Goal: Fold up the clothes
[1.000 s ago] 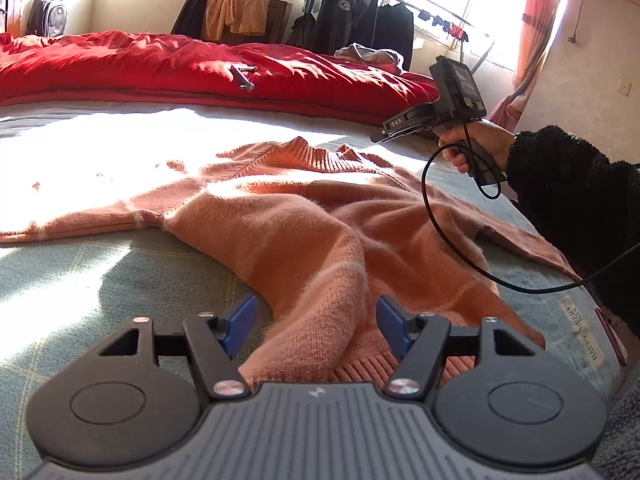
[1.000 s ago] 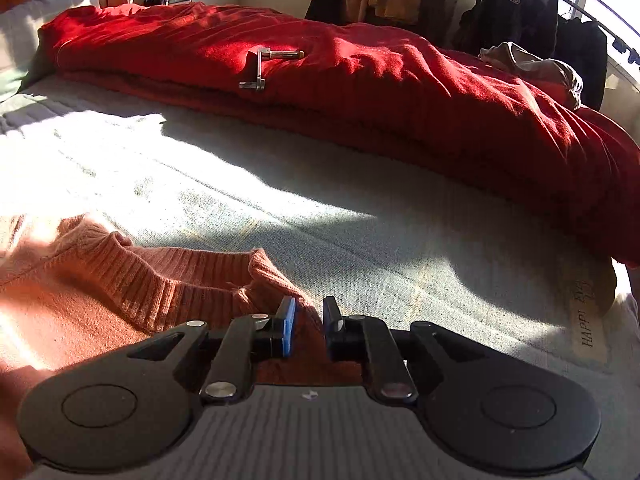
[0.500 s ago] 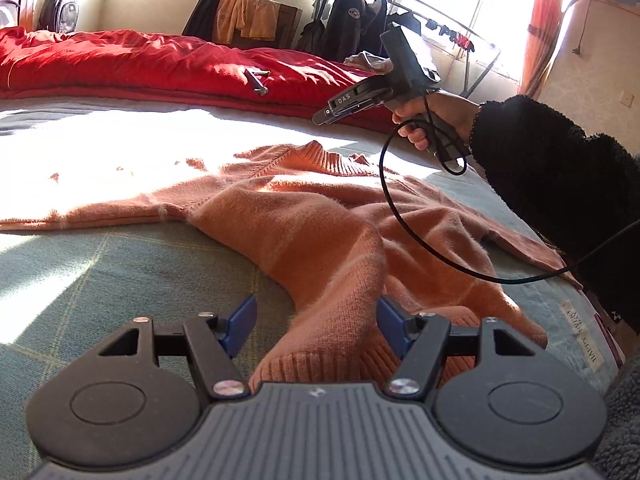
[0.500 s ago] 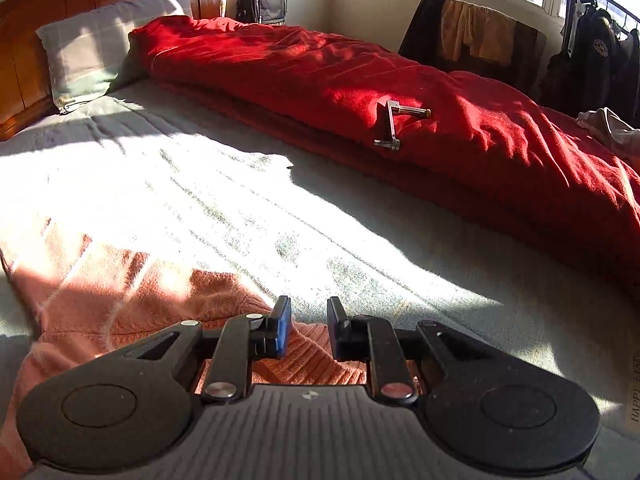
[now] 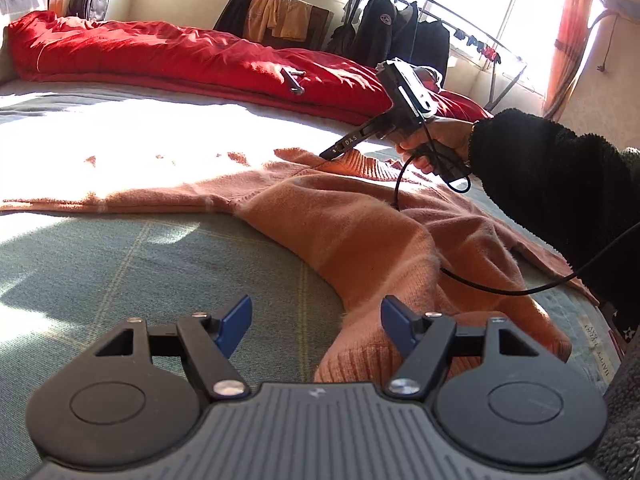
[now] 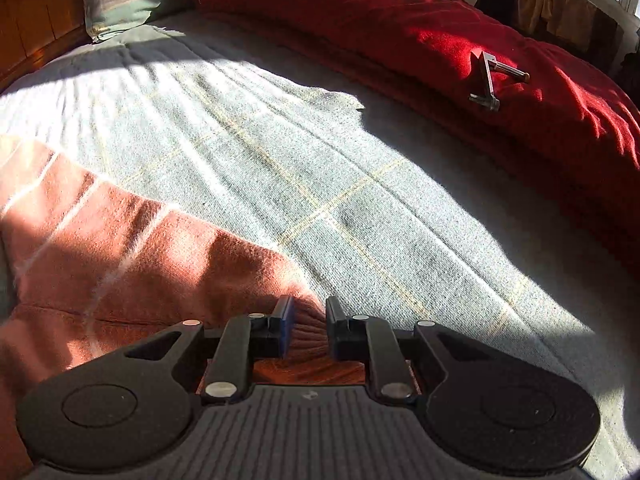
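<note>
An orange knit sweater (image 5: pixel 360 232) lies spread on the grey-green checked bed sheet (image 5: pixel 120 264), one sleeve stretched out to the left. My left gripper (image 5: pixel 316 312) hovers at its ribbed hem with the jaws opening. The hem lies by the right finger and the pads are not pressing on it. My right gripper (image 5: pixel 332 152), held by a hand in a black fleece sleeve (image 5: pixel 560 184), points down at the neckline. In the right wrist view it (image 6: pixel 307 316) is shut on the ribbed collar (image 6: pixel 306 336), which bunches between the pads.
A red duvet (image 5: pixel 180 52) is heaped along the far side of the bed, with a small metal tool (image 6: pixel 490 80) on it. A rack of dark jackets (image 5: pixel 400 36) and a backpack (image 5: pixel 90 0) stand by the window wall. A black cable (image 5: pixel 480 284) trails over the sweater.
The right gripper has swung left and tipped downward, keeping the collar between its pads. The left gripper slid left along the hem, which now sits toward its right finger, and its jaws stand slightly wider.
</note>
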